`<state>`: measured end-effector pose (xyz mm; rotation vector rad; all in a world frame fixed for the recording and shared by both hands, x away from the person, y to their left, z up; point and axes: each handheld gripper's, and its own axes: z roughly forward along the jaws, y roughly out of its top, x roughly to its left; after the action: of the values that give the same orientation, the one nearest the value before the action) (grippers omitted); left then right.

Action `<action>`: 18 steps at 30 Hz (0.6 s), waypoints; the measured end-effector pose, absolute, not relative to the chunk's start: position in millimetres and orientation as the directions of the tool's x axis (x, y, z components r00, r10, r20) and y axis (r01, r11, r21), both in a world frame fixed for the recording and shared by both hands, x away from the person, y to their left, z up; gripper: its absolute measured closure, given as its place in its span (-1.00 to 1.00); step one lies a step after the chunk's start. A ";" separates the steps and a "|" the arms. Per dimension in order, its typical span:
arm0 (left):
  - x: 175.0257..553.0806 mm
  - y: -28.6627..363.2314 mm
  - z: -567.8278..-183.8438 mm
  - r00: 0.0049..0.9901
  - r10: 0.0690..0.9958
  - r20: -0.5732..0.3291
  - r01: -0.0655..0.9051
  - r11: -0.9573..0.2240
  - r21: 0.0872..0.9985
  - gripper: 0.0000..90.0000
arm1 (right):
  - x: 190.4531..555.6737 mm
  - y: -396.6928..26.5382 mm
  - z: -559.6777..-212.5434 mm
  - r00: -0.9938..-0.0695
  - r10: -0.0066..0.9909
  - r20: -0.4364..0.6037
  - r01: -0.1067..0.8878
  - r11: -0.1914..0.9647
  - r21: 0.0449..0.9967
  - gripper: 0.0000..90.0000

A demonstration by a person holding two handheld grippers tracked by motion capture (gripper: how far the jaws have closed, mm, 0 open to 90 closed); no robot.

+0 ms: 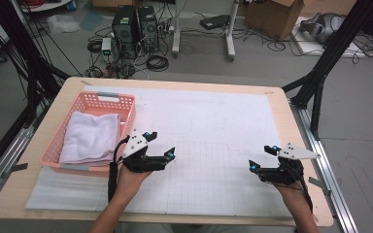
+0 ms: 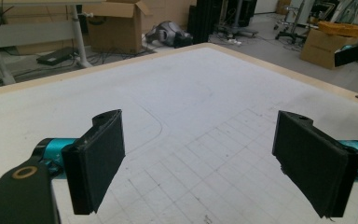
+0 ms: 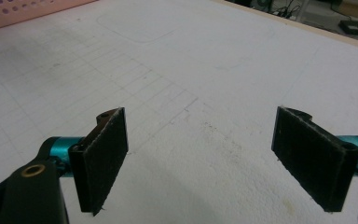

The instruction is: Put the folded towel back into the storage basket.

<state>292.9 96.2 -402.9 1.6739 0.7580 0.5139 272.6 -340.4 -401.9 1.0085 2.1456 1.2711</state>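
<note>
A folded white towel (image 1: pixel 90 137) lies inside a pink plastic basket (image 1: pixel 127 106) at the table's left. My left gripper (image 1: pixel 159 144) hovers just right of the basket, jaws wide apart with nothing between them (image 2: pixel 200 163). My right gripper (image 1: pixel 261 158) is held near the table's right front, also open and empty (image 3: pixel 200 161). Both point toward the middle of the white gridded mat (image 1: pixel 209 141). The basket's pink wall (image 3: pixel 23 11) shows at the top left of the right gripper view.
The mat covers most of the wooden table (image 1: pixel 291 126). Beyond the far edge are computer towers (image 1: pixel 136 29), cables, cardboard boxes (image 1: pixel 277 17) and black frame legs (image 1: pixel 320 77). The mat's centre and back lie bare.
</note>
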 end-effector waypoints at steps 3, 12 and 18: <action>292.6 95.0 -403.5 0.695 0.716 -0.058 0.209 -0.125 0.970 -0.62 | 272.1 -340.0 -401.5 -0.633 0.774 -0.007 0.365 0.306 0.880 -0.62; 293.7 94.6 -405.5 0.698 0.714 -0.061 0.218 -0.130 0.967 -0.61 | 272.3 -340.8 -402.0 -0.632 0.775 -0.002 0.368 0.303 0.879 -0.62; 294.4 95.0 -406.5 0.696 0.715 -0.063 0.225 -0.134 0.965 -0.61 | 272.7 -340.5 -402.1 -0.634 0.773 -0.005 0.366 0.305 0.879 -0.62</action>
<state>294.4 95.0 -406.5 1.6932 0.7636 0.5028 272.7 -340.5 -402.1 1.0127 2.1489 1.2764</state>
